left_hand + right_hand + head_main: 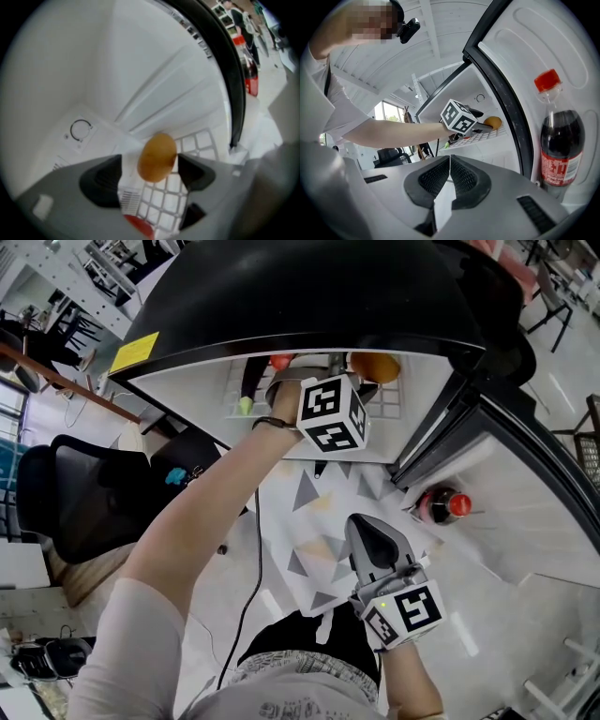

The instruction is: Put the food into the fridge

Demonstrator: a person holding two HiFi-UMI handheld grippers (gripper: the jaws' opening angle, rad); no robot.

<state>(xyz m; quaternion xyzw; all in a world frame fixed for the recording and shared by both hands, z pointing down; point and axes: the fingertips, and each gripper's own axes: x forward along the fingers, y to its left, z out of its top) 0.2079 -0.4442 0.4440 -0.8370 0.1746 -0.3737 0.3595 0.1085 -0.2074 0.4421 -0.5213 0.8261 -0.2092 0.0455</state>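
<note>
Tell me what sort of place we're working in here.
Probably an office or lab workspace rather than a home kitchen: a black office chair stands near the open fridge, shelving racks fill the room beyond, and a cola bottle sits in the fridge door.

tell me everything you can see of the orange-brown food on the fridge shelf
The orange-brown food is oval and smooth-skinned, with a dull sheen. It lies on the white wire shelf inside the fridge, between the open jaws of the left tool. The left pad stands clear of it and the right pad sits close beside it.
</note>
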